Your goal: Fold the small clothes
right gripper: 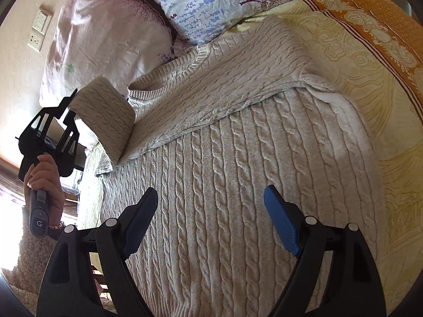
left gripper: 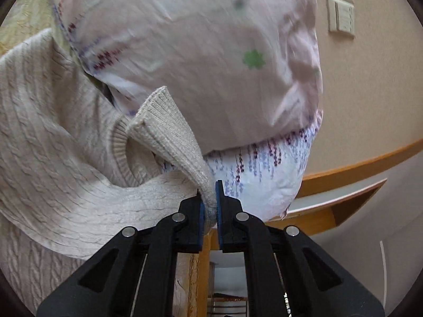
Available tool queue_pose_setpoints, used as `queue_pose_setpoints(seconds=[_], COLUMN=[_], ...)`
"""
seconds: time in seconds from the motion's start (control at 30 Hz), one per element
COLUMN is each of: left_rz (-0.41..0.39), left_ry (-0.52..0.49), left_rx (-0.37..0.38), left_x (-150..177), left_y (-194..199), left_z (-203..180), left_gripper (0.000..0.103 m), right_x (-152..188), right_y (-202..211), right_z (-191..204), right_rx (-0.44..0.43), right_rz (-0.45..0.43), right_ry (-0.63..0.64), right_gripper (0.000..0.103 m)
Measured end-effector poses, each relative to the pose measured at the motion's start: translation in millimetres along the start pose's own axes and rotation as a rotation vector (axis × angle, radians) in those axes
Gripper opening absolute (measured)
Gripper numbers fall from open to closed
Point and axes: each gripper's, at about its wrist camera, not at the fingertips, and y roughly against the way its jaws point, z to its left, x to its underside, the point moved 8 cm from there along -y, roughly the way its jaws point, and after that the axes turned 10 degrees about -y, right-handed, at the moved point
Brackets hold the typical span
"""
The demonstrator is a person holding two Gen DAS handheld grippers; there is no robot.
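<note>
Your left gripper pinches the sleeve cuff; carry it across the sweater body, keeping it taut. Your right gripper hovers open and empty; press the chest flat.

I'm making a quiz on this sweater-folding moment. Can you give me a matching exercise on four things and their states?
1. left gripper
2. right gripper
3. sweater sleeve
4. floral pillow

A. open above the sweater body
B. lifted off the bed
C. shut on the cuff
D. lying at the head of the bed

Pairs: 1-C, 2-A, 3-B, 4-D
</note>
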Motion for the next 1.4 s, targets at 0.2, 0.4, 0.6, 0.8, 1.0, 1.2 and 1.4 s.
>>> queue_pose_setpoints(seconds=[0.2,0.4,0.6,0.8,1.0,1.2,1.4], left_rz=[0.191,0.351,0.429,0.464,0.449,0.368,0.280], left_ry=[-0.141,-0.214,-0.279,-0.498,-0.713,-0.739,-0.623], left_rx=[-0.082,-0.191,-0.308,-0.289,-0.380,-0.609,-0.784], left_x=[73,135,160,165,144,109,86], left_y=[-77,-121,-135,-118,-41,67,164], left_z=[-9,13,33,-1,-10,28,69], left_gripper=[0.007,0.007,0.017,0.075,0.079,0.079,0.079], right_x=[-4,-5,-6,-34,-85,-116,-115], right_y=[26,45,54,67,49,-7,-40], right_z=[-27,-58,-69,-59,-20,2,-1], right_rx=[0.022,0.053,0.063,-0.017,-0.075,-0.001,0.093], right_rz=[-0.052,-0.087,-0.102,-0.167,-0.157,-0.068,-0.017], right_ry=[-0.046,-0.108,-0.129,-0.138,-0.087,-0.051,-0.013], right_gripper=[0.084,0.084,0.084,0.076,0.055,0.040,0.038])
